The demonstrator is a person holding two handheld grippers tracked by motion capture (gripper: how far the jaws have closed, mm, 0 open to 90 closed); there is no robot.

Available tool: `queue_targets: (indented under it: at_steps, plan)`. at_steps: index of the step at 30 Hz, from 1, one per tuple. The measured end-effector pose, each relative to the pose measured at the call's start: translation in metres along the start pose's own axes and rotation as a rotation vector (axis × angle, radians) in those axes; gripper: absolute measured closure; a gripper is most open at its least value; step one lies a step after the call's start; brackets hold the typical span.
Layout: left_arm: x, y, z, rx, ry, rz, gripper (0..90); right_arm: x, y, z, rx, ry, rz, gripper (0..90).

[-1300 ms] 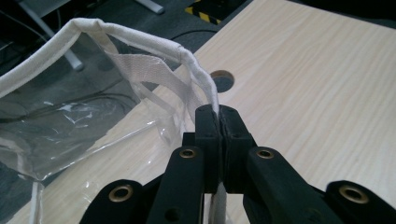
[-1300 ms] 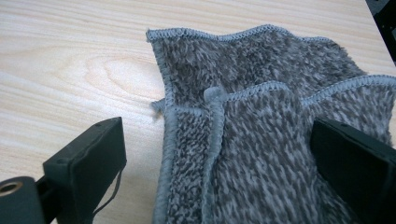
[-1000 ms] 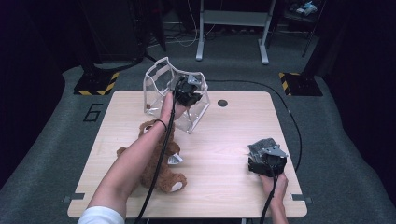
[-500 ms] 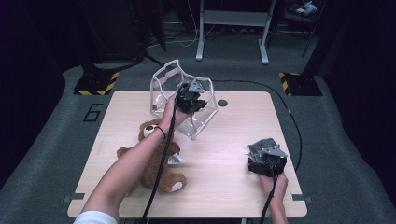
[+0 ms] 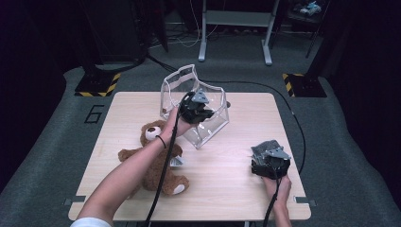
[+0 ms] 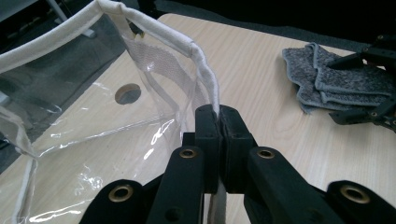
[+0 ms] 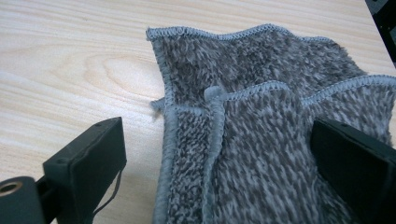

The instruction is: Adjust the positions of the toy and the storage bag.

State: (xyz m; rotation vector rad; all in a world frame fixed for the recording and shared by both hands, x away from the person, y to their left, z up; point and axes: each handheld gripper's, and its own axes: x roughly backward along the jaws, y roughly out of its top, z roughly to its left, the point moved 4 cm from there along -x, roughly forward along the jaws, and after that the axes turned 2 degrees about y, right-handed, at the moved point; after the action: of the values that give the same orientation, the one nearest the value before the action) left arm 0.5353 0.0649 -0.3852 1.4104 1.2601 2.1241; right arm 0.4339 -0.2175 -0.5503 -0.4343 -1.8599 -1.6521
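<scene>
Clear plastic bag [image 5: 196, 106] shifted right (white fabric rim [image 6: 205, 77] pinched by left claw [image 6: 217, 122]).

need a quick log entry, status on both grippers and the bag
Left gripper shut on clear bag rim, bag open on table. Right gripper open over folded grey cloth. Teddy bear lies beside bag, nothing blocking.

A clear plastic bag [image 5: 196, 106] is edged in white fabric trim, with a white mesh strip seen inside its rim. A grey mottled towel [image 7: 275, 140] is bordered in paler grey stitching. A brown teddy bear [image 5: 153, 158] is marked by white ear and paw pads. Pale wood grain is shown across the table [image 5: 236, 189]; both grippers' jaws are black.
</scene>
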Motion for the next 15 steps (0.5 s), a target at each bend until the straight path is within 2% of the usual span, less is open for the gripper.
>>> queue_targets:
  at_steps: [1, 3, 4, 5, 10, 11, 12, 14, 15]
  plan:
    - [0.002, 0.0, 0.0, 0.019, 0.001, -0.011, 86.4, 0.0, 0.0, 0.0, 0.0, 0.0, 0.001, 4.0]
    - [0.005, 0.002, 0.001, 0.029, 0.012, -0.017, 75.7, 0.0, 0.0, 0.0, 0.0, 0.002, -0.001, 4.0]
    - [0.006, 0.002, 0.002, 0.033, 0.033, -0.017, 69.8, 0.0, 0.0, 0.0, 0.001, 0.002, 0.0, 4.0]
    - [0.008, 0.003, 0.002, 0.041, 0.034, -0.017, 66.4, 0.0, 0.0, 0.0, 0.001, 0.002, 0.0, 4.0]
    - [0.021, 0.004, 0.013, 0.112, 0.094, -0.03, 46.8, 0.0, 0.0, 0.0, 0.001, -0.003, 0.002, 4.0]
    - [0.025, 0.004, 0.016, 0.124, 0.096, -0.035, 45.3, 0.0, 0.0, 0.0, 0.001, -0.003, 0.002, 4.0]
    - [0.03, 0.006, 0.019, 0.126, 0.124, -0.038, 43.6, 0.0, 0.0, 0.0, 0.001, -0.002, 0.002, 4.0]
    - [0.04, 0.007, 0.027, 0.172, 0.147, -0.055, 39.1, 0.0, 0.0, 0.0, 0.001, -0.003, 0.002, 4.0]
    - [0.044, 0.008, 0.031, 0.19, 0.175, -0.062, 37.5, 0.0, 0.0, 0.0, 0.001, -0.003, 0.002, 4.0]
